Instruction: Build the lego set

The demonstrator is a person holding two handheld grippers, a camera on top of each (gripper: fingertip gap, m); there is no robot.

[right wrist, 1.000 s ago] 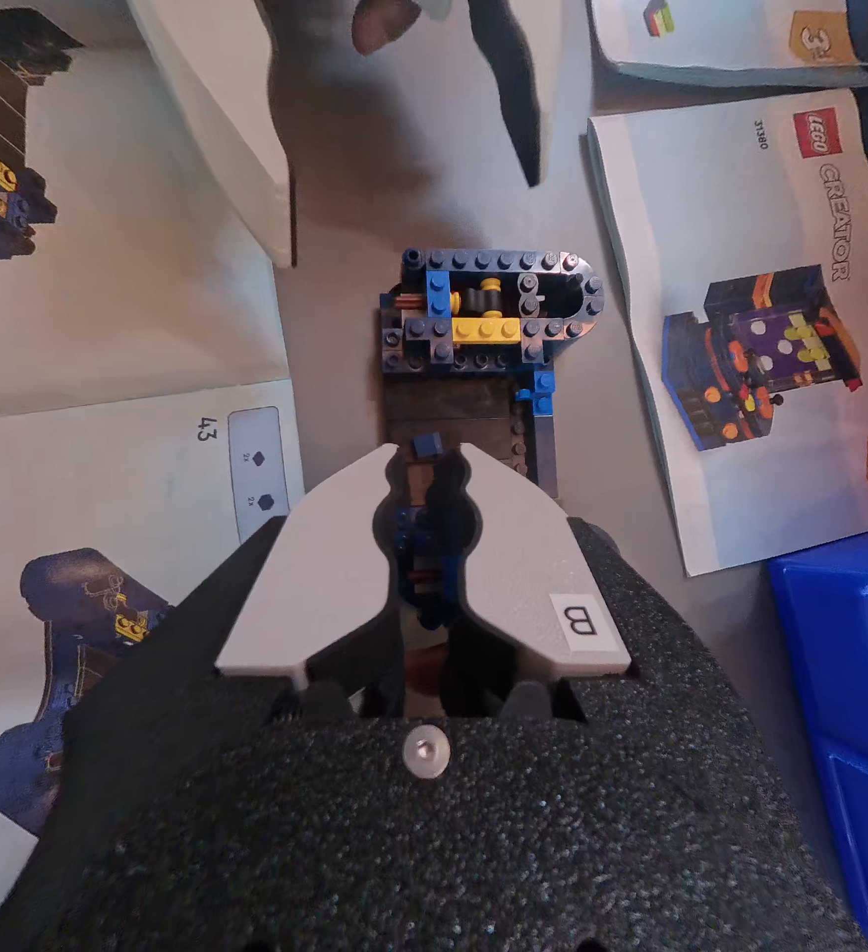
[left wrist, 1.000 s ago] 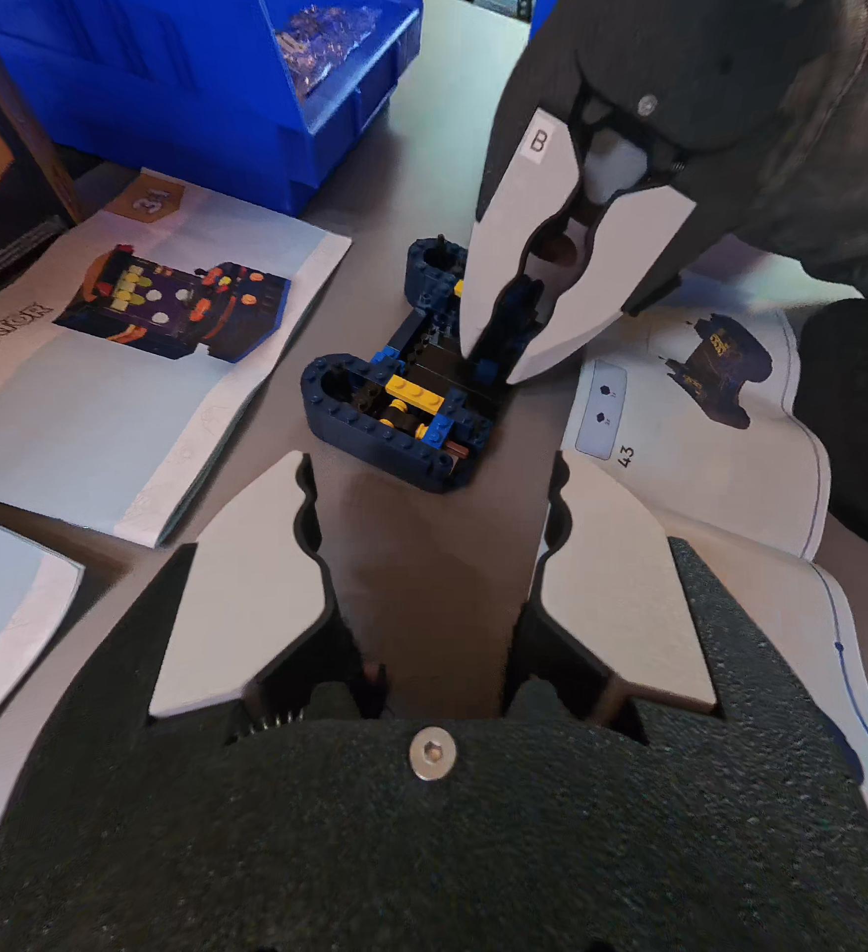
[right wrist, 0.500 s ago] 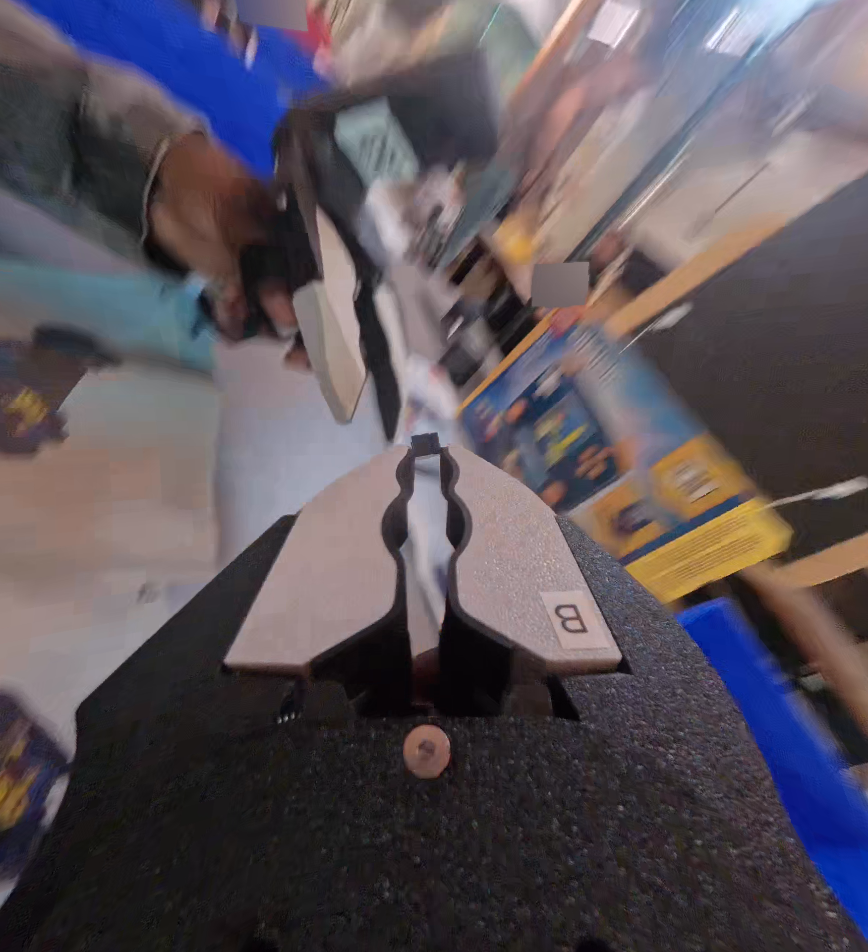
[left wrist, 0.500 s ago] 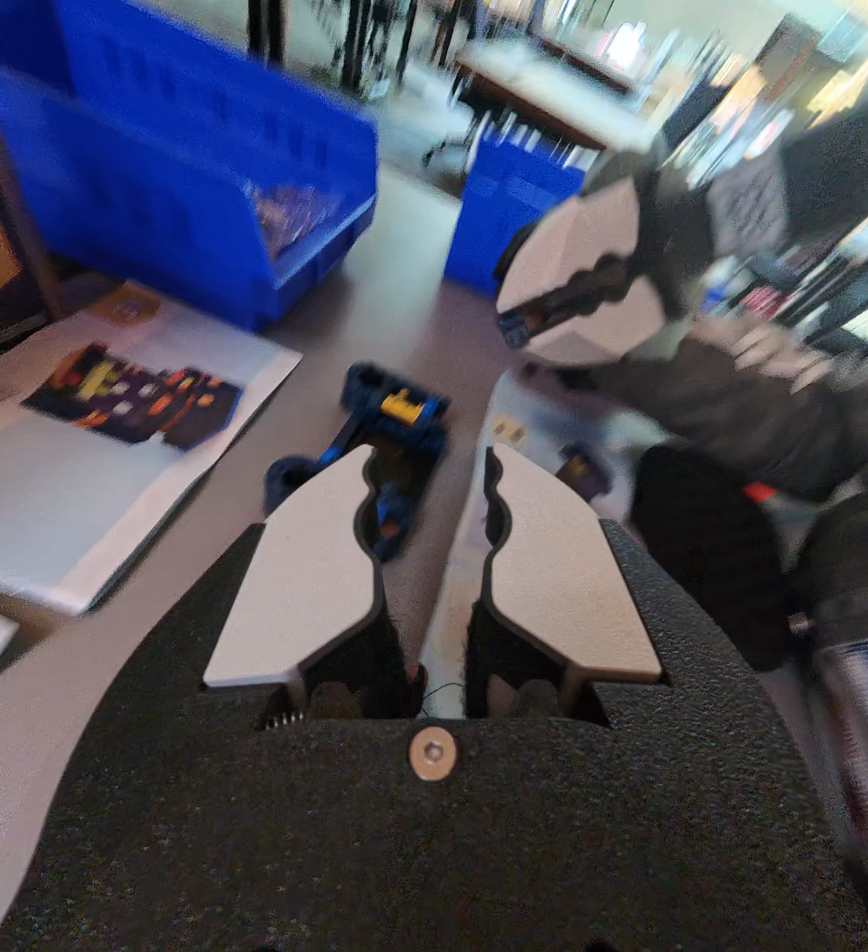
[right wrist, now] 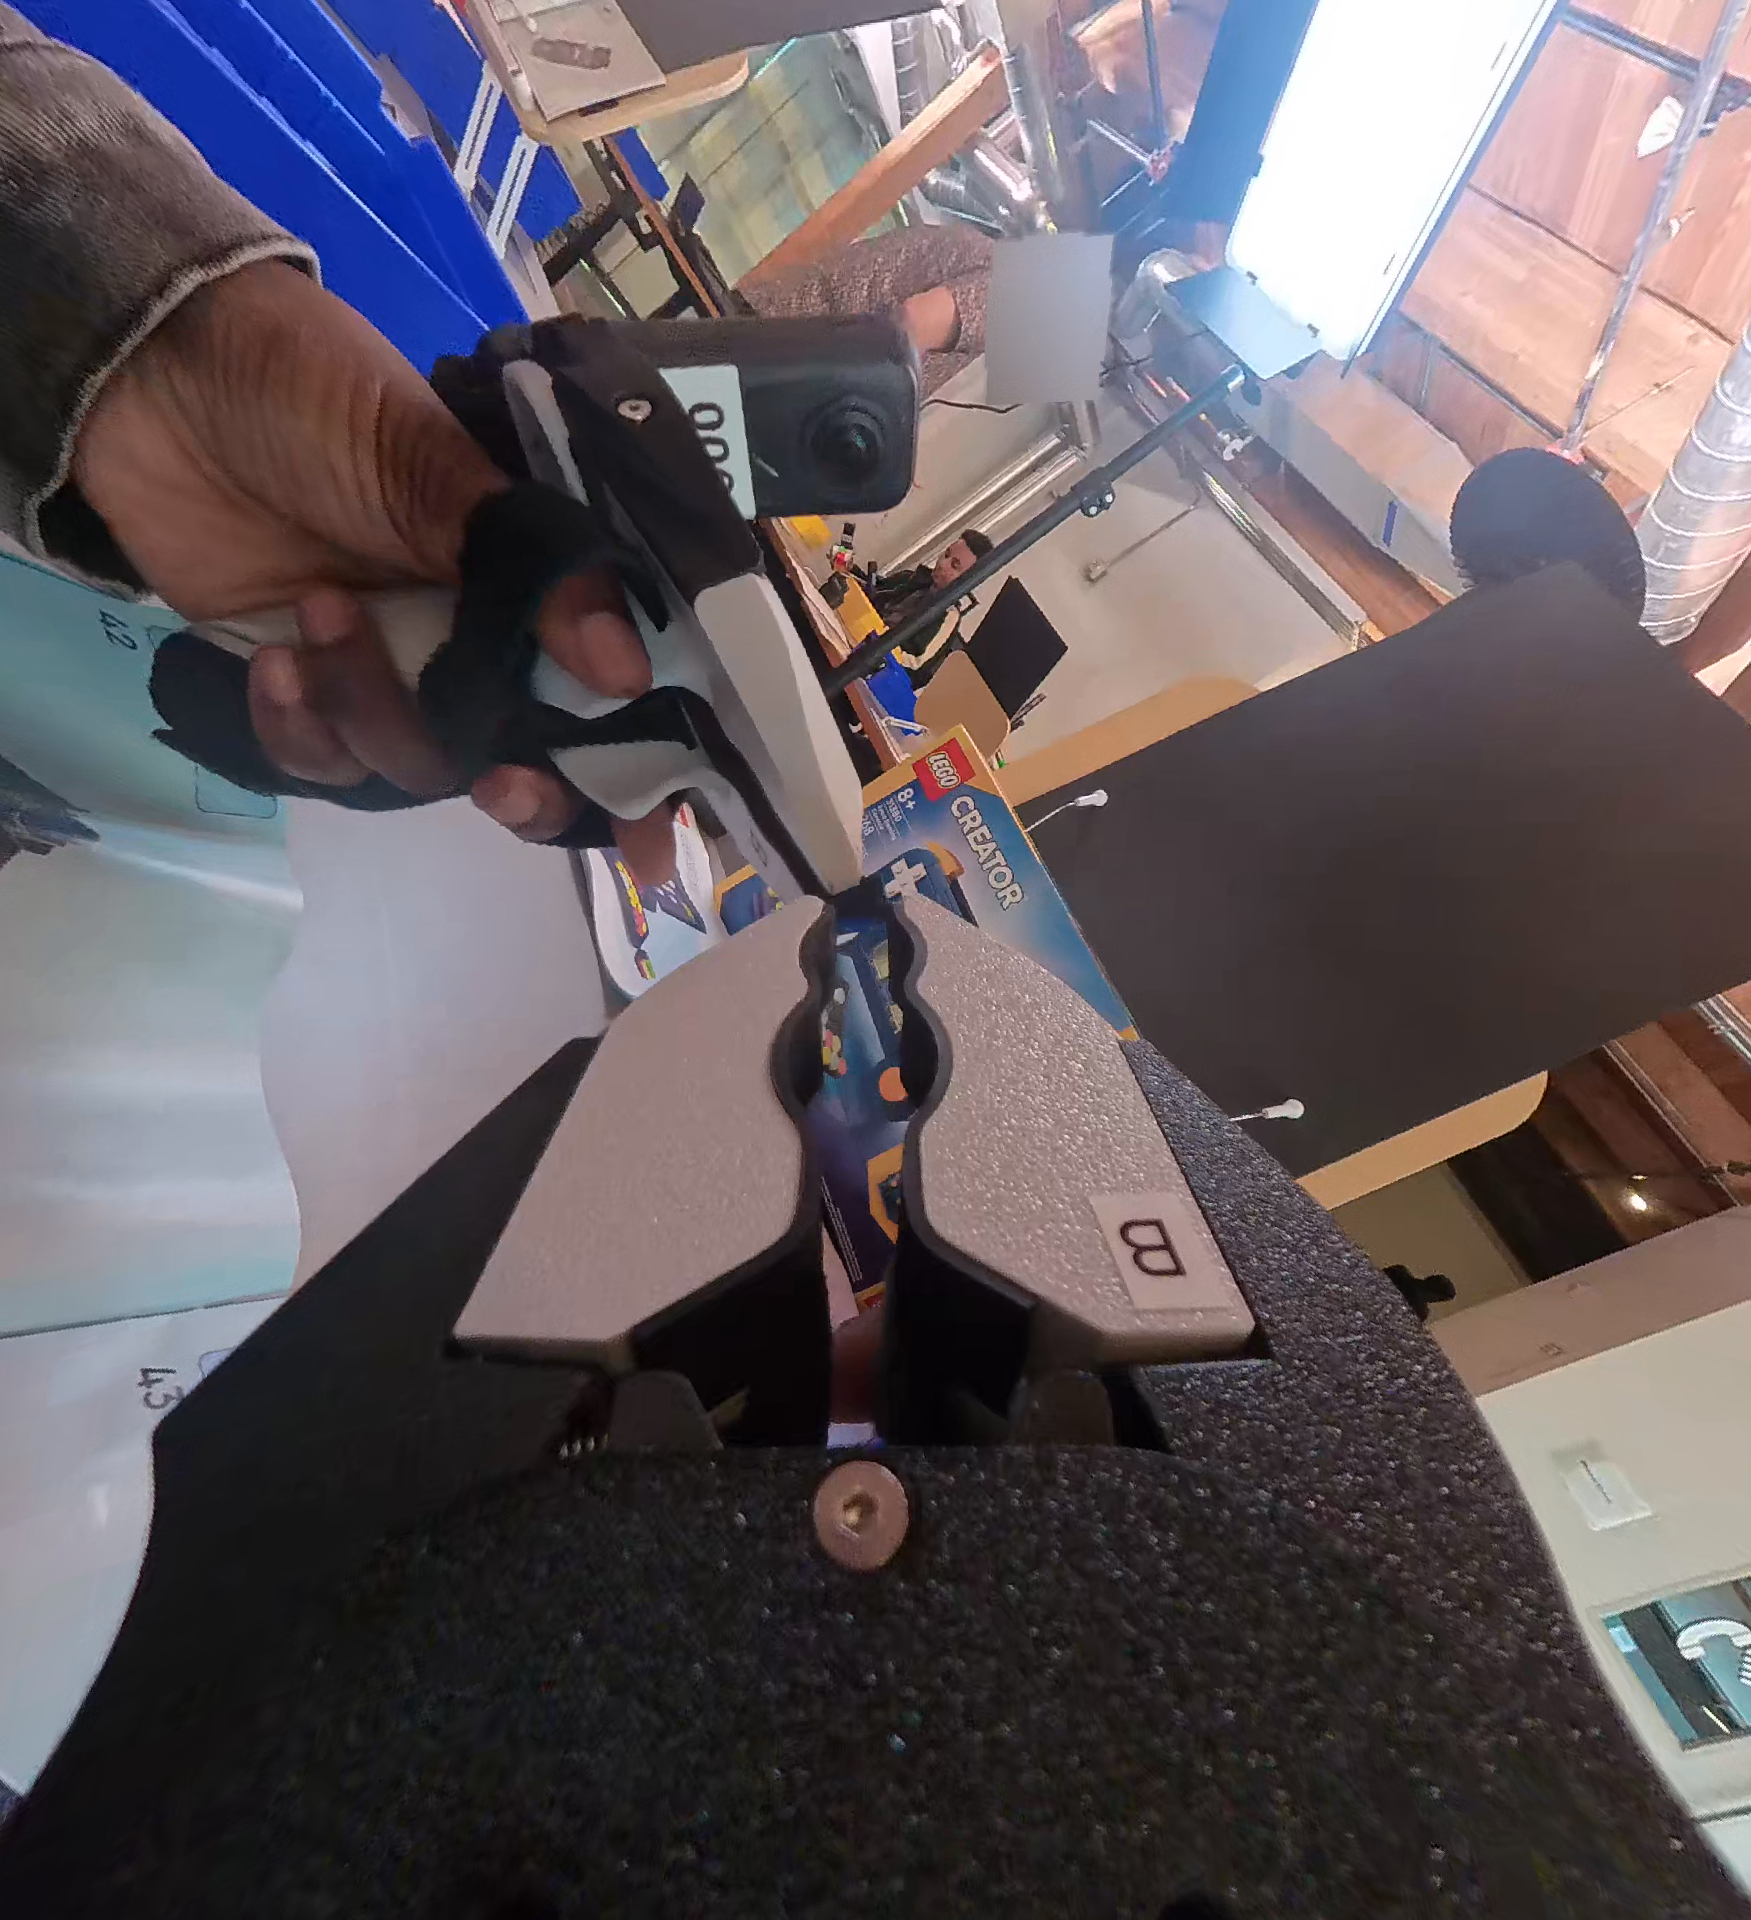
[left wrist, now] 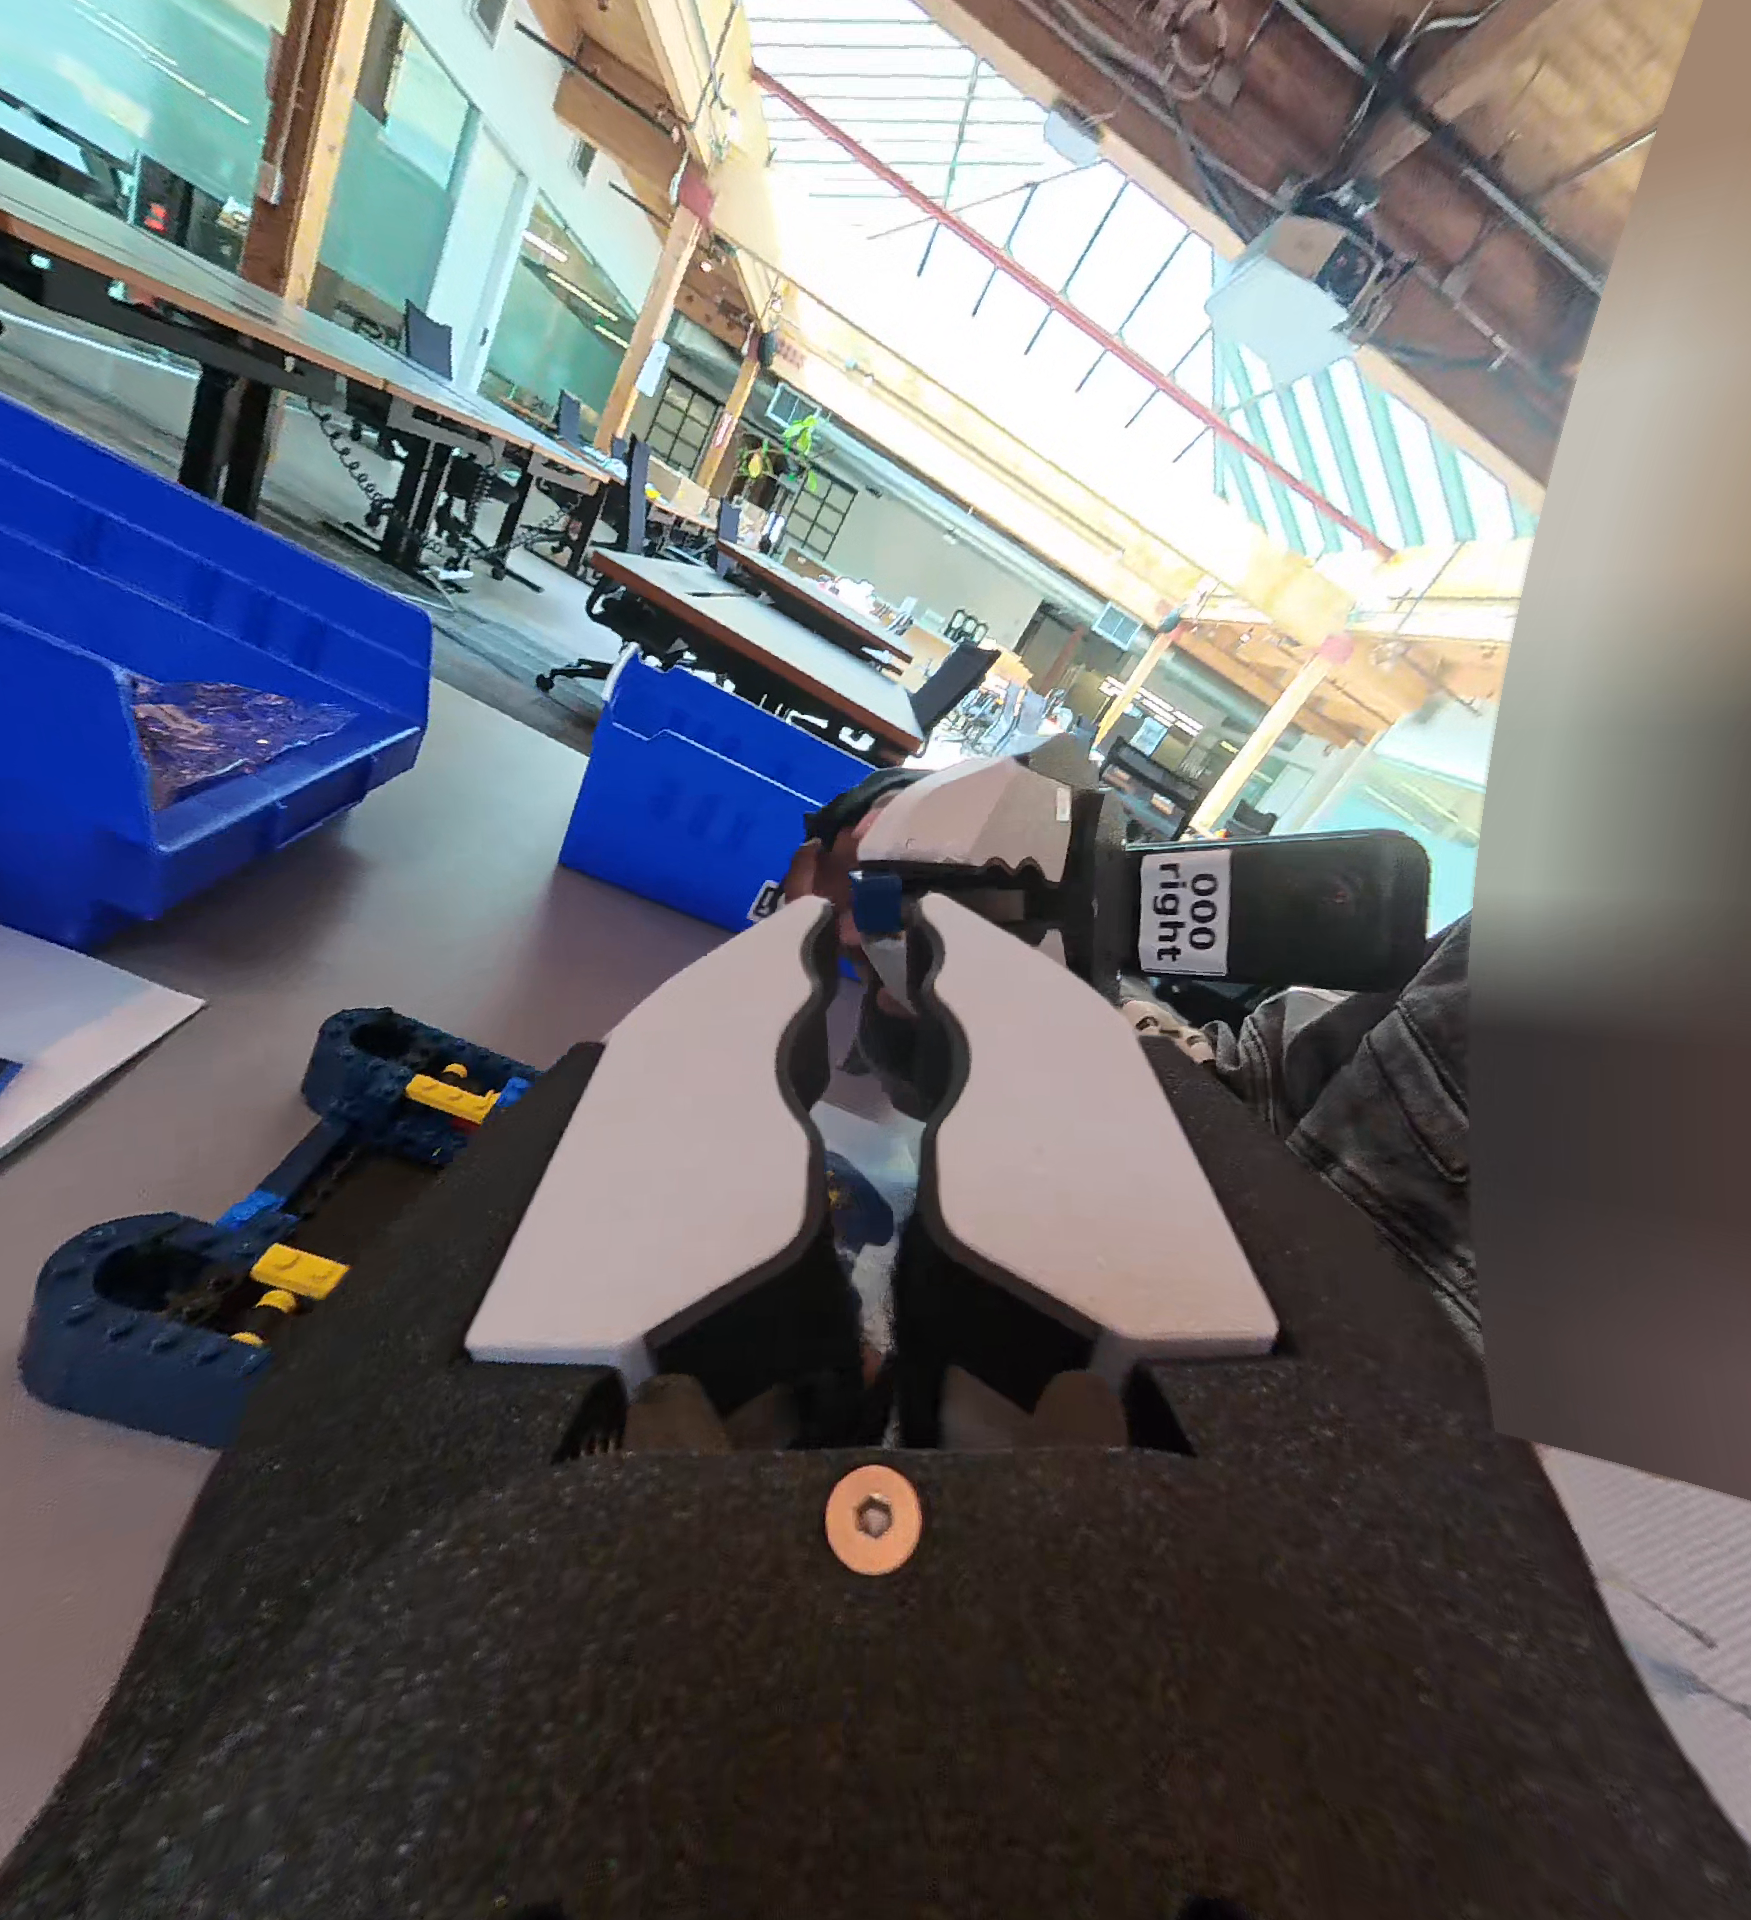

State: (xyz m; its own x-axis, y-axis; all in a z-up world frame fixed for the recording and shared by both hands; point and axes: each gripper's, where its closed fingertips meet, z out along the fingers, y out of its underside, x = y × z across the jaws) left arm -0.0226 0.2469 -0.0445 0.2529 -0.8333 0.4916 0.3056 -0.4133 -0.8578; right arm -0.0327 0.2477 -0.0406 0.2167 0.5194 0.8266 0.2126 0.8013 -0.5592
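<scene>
Two grippers meet in mid-air over one small blue brick.

The blue brick (left wrist: 873,902) sits just above centre frame, pinched in the right gripper (left wrist: 855,883) whose fingers close on it. The left gripper (left wrist: 876,920) has its fingers nearly together, tips at the same brick; whether they press it I cannot tell. Lower left on the grey counter (left wrist: 414,914) lies a dark-blue brick model (left wrist: 154,1340), with blue bins (left wrist: 71,748) behind and a booklet (left wrist: 9,1049) at the left edge.
</scene>
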